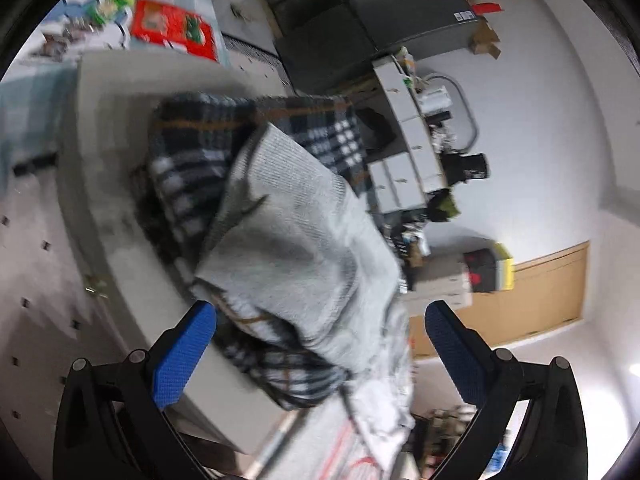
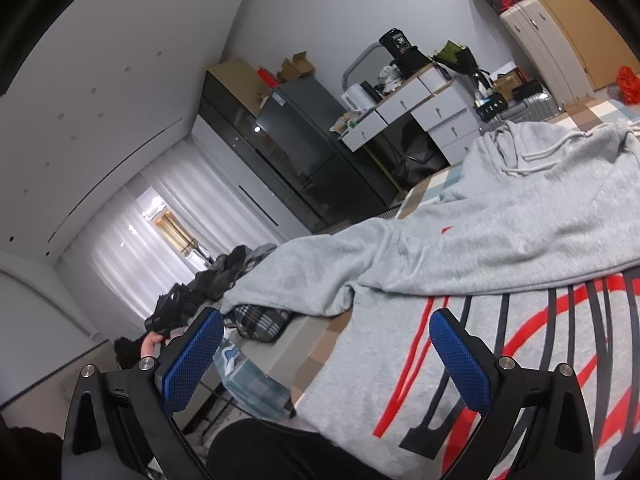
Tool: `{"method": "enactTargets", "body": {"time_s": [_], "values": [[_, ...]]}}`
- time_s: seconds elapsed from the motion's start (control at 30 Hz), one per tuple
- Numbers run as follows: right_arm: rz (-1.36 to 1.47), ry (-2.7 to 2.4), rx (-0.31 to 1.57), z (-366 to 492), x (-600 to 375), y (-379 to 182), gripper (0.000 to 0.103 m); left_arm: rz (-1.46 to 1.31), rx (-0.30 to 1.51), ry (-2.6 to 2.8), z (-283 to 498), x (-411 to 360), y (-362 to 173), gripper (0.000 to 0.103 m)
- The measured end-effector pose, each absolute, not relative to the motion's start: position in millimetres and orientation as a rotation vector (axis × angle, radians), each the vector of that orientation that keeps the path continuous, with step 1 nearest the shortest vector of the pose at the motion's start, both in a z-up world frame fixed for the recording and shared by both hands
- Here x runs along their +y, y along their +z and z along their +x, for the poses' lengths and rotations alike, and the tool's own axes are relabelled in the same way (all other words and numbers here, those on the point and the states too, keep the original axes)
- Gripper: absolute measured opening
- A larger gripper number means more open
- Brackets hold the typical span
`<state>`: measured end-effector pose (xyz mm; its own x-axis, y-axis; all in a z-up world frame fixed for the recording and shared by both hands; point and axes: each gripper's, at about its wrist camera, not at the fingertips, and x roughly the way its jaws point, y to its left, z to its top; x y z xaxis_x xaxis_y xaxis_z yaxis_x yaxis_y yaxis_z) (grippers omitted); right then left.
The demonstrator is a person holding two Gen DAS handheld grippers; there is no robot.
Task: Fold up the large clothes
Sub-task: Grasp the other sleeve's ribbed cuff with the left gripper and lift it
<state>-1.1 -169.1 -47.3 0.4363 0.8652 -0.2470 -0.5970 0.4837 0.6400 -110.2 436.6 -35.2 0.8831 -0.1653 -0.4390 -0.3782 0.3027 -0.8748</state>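
A grey hoodie (image 2: pixel 500 216) with red and black print lies spread on the bed, hood and drawstrings at the upper right. Its sleeve (image 2: pixel 304 272) stretches left, and the cuff end rests on a dark plaid garment (image 2: pixel 256 320). My right gripper (image 2: pixel 326 356) hovers open above the hoodie's printed lower body, with nothing between its blue pads (image 2: pixel 192 360). The left wrist view is blurred. It shows the grey sleeve (image 1: pixel 296 240) draped over the plaid garment (image 1: pixel 192 168), with my left gripper (image 1: pixel 320 344) open just above the sleeve, not holding it.
A person's hand (image 2: pixel 150 346) grips a black object left of the cuff. The plaid garment sits on a beige ledge (image 1: pixel 104 200) beside the bed. A white-drawer desk (image 2: pixel 416 112), dark fridge (image 2: pixel 304 120) and suitcases (image 2: pixel 536 40) stand along the far wall.
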Motion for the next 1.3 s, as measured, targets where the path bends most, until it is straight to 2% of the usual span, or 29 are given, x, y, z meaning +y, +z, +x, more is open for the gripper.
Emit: {"method": "enactTargets", "body": {"time_s": [0.37, 0.67, 0.7, 0.73, 0.83, 0.87, 0.9, 0.97, 1.0, 1.07, 1.3], "values": [[0.505, 0.984, 0.641, 0.2, -160.7, -53.1, 0.103, -1.439, 0.440, -0.005, -95.9, 451.9, -37.9, 0.102], [0.504, 1.008, 0.653, -0.5, -155.8, -53.8, 0.103, -1.361, 0.463, 0.102, -89.4, 438.2, -24.5, 0.102], [0.495, 1.008, 0.651, -1.7, -155.0, -53.4, 0.103, -1.359, 0.453, 0.114, -91.7, 438.3, -25.7, 0.099], [0.488, 1.010, 0.647, -2.7, -153.9, -52.8, 0.103, -1.359, 0.451, 0.146, -93.0, 436.1, -23.4, 0.096], [0.468, 1.018, 0.636, -6.1, -152.0, -50.8, 0.103, -1.317, 0.477, 0.199, -90.5, 435.0, -22.1, 0.071], [0.468, 1.021, 0.636, -6.2, -151.3, -50.7, 0.103, -1.295, 0.495, 0.226, -89.5, 435.3, -24.5, 0.052], [0.466, 1.025, 0.638, -6.5, -150.7, -50.7, 0.103, -1.280, 0.517, 0.254, -90.4, 434.1, -27.0, 0.037], [0.459, 1.025, 0.639, -7.8, -149.1, -50.1, 0.103, -1.276, 0.527, 0.278, -94.5, 433.0, -31.3, 0.027], [0.455, 1.028, 0.640, -8.1, -148.5, -50.2, 0.103, -1.268, 0.523, 0.278, -96.3, 432.8, -31.8, 0.017], [0.450, 1.033, 0.638, -9.0, -147.8, -49.5, 0.103, -1.232, 0.514, 0.287, -98.4, 430.3, -26.6, 0.004], [0.438, 1.038, 0.635, -11.4, -149.1, -47.5, 0.103, -1.085, 0.513, 0.335, -89.4, 419.8, -2.3, 0.004]]}}
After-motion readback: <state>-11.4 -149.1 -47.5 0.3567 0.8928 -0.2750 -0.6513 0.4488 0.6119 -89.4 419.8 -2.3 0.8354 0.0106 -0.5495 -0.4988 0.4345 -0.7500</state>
